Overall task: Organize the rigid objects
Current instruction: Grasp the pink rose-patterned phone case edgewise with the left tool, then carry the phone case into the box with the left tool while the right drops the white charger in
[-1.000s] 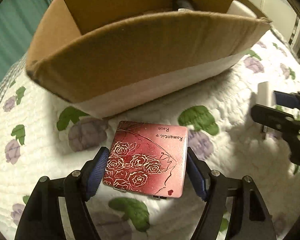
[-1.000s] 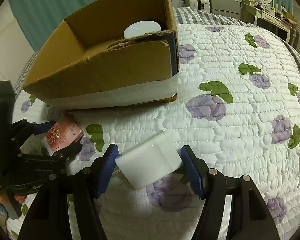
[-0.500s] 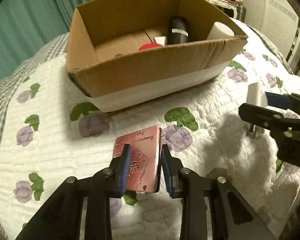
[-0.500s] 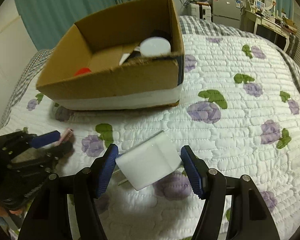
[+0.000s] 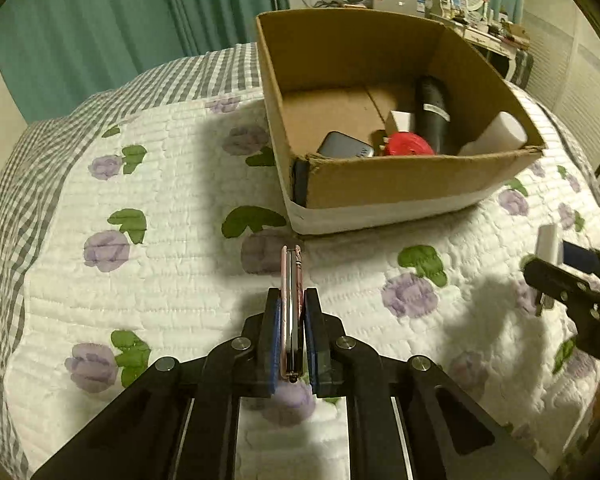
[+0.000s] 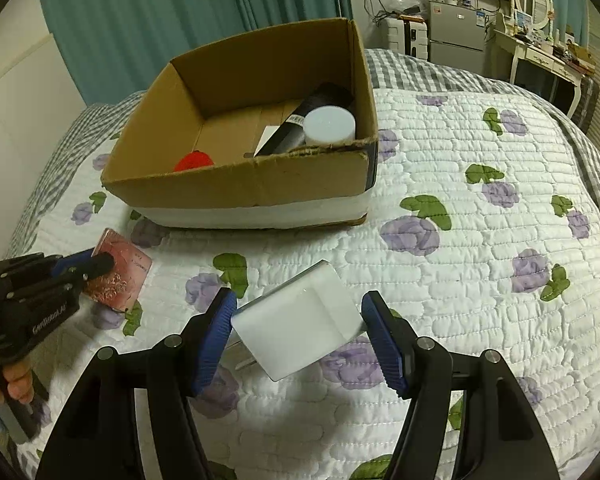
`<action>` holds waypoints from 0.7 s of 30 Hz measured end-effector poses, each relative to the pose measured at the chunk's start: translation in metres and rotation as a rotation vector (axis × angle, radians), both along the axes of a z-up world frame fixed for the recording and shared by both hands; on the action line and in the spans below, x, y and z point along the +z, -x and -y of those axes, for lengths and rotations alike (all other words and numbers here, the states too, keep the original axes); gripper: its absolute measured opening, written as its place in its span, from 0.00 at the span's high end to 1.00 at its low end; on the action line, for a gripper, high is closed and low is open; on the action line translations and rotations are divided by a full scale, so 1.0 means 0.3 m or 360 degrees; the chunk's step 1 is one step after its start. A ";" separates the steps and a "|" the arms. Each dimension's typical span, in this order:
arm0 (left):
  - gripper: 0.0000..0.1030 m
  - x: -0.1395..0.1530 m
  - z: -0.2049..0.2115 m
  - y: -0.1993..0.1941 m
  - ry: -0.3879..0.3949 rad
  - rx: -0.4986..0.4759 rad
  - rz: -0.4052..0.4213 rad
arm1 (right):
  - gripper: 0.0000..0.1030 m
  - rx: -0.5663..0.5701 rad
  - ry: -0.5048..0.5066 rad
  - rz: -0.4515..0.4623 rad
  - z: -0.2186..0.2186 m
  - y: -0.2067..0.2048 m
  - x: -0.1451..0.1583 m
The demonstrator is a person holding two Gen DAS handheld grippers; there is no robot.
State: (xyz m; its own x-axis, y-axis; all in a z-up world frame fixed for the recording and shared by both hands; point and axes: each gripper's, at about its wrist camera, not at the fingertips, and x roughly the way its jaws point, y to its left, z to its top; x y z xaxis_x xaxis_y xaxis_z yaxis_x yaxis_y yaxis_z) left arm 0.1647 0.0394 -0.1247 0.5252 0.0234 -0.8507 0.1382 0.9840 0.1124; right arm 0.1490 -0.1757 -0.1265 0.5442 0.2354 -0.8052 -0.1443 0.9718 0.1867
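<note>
left gripper point(image 5: 291, 320): clamped on pink case point(image 5: 291, 304), held edge-on above the quilt point(image 5: 172, 280)
right gripper point(image 6: 300, 332): gripping white charger point(image 6: 300, 320), above quilt
box point(image 6: 260, 184): on quilt, holds 1 red disc point(image 5: 410, 145)

Left tongs point(image 5: 291, 322) clamped narrow, load edge-on – right tongs point(image 6: 299, 330) clamped wide, level

Black grippers point(image 5: 291, 312), blue pads point(image 6: 216, 338), seemingly silver screws
</note>
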 end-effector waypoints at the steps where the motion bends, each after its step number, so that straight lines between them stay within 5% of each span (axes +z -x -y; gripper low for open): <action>1: 0.86 -0.010 0.004 -0.006 -0.0023 -0.0004 -0.0011 | 0.37 -0.0004 -0.0001 -0.0008 0.003 -0.002 -0.007; 11: 0.90 0.043 0.017 0.047 0.0063 -0.0083 0.0045 | 0.37 -0.0017 0.0003 -0.0020 0.005 -0.003 -0.014; 21: 0.90 0.335 0.071 0.116 0.0149 -0.0147 0.0245 | 0.37 0.0091 0.0095 0.0205 -0.051 0.010 0.267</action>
